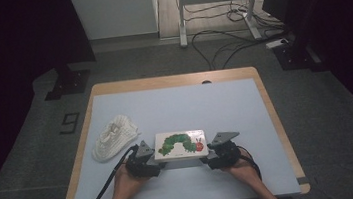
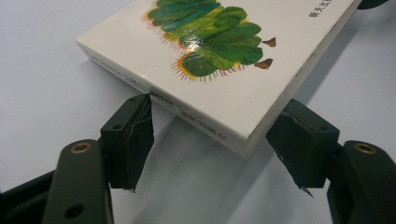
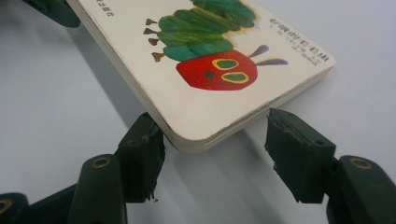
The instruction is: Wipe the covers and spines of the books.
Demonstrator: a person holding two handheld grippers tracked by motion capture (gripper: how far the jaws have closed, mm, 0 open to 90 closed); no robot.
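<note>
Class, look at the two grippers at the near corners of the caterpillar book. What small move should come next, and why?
Probably ease both grippers forward and close them. The left gripper and right gripper each straddle a near corner of the book, which lies flat on the table; their jaws stand apart, with little of the book between them yet.

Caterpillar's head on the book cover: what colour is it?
Red, with yellow-ringed green eyes, on the board book; it shows best in the right gripper view.

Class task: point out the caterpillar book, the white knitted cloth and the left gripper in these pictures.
caterpillar book (image 1: 179, 144), high view, on its cover.
white knitted cloth (image 1: 113, 137), high view, on its middle.
left gripper (image 2: 210, 140), left gripper view, midway between its fingertips.
</note>
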